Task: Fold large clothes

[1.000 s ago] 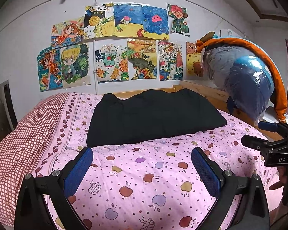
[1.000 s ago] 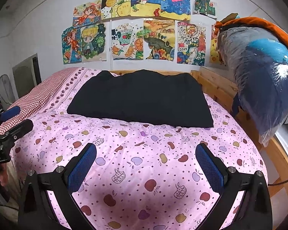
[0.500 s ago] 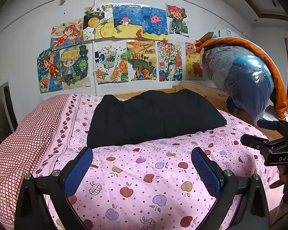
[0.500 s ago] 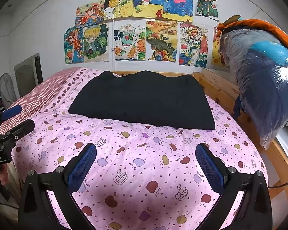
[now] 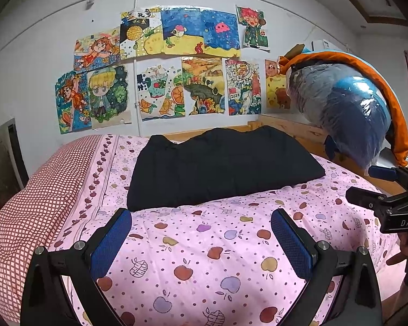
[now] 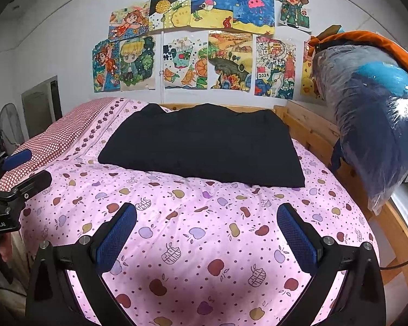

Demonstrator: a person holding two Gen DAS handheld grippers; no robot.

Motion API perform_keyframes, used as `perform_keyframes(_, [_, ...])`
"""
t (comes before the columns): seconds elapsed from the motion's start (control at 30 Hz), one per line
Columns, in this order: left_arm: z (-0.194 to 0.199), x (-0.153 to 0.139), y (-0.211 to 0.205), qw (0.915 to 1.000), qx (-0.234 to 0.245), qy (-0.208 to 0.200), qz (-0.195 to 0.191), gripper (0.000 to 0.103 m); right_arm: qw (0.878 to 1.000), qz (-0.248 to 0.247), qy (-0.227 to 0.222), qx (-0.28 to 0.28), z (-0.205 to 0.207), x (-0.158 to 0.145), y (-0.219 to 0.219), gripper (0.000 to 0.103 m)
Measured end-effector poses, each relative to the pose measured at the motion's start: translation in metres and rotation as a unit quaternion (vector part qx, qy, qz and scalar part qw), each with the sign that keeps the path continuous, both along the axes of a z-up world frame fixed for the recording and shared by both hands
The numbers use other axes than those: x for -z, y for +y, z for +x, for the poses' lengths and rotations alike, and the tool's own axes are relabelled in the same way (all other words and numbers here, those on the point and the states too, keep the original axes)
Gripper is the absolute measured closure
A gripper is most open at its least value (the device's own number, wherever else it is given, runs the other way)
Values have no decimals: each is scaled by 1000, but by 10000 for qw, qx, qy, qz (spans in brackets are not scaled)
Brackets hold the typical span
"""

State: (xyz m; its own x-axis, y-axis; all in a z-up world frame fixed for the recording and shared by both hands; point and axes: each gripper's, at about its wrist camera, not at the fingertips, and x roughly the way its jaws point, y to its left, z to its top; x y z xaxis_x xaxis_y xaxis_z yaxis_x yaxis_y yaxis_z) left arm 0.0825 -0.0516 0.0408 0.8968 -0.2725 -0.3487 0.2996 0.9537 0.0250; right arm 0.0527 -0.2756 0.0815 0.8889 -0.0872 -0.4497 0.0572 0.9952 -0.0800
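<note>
A black garment (image 5: 220, 165) lies folded flat as a wide rectangle on the far half of the pink apple-print bed cover (image 5: 204, 244); it also shows in the right wrist view (image 6: 204, 146). My left gripper (image 5: 201, 225) is open and empty, held above the near part of the bed, well short of the garment. My right gripper (image 6: 206, 222) is open and empty too, likewise short of the garment. Each gripper shows at the edge of the other's view: the right one (image 5: 378, 190) and the left one (image 6: 21, 168).
A red checked pillow (image 5: 32, 212) lies along the bed's left side. A wooden bed frame (image 6: 310, 127) runs along the right. A plastic-wrapped blue bundle with orange trim (image 6: 375, 114) hangs over it. Drawings (image 5: 176, 62) cover the wall behind.
Both grippers have drifted very slightly; the view has barely shifted. The garment has not moved.
</note>
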Motion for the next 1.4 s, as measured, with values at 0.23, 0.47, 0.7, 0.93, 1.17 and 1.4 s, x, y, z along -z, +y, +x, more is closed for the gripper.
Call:
perform_keyframes(0.23, [0, 0, 1, 10000, -2, -20, -1, 0, 10000, -11, -28, 28, -1, -1, 1, 2])
perform_keyframes(0.47, [0, 0, 2, 10000, 0, -29, 3, 0, 10000, -2, -13, 18, 0, -1, 2, 2])
perform_keyframes(0.7, [1, -1, 7, 10000, -29, -35, 1, 0, 10000, 6, -13, 6, -1, -2, 2, 2])
perform_keyframes(0.93, [2, -1, 8, 10000, -31, -32, 21, 0, 10000, 17, -8, 9, -1, -2, 2, 2])
perform_keyframes(1.17, [2, -1, 9, 10000, -30, -44, 14, 0, 10000, 27, -10, 22, 0, -2, 2, 2])
perform_keyframes(1.4, [3, 0, 10, 10000, -19, -5, 32, 0, 10000, 33, 3, 17, 1, -1, 1, 2])
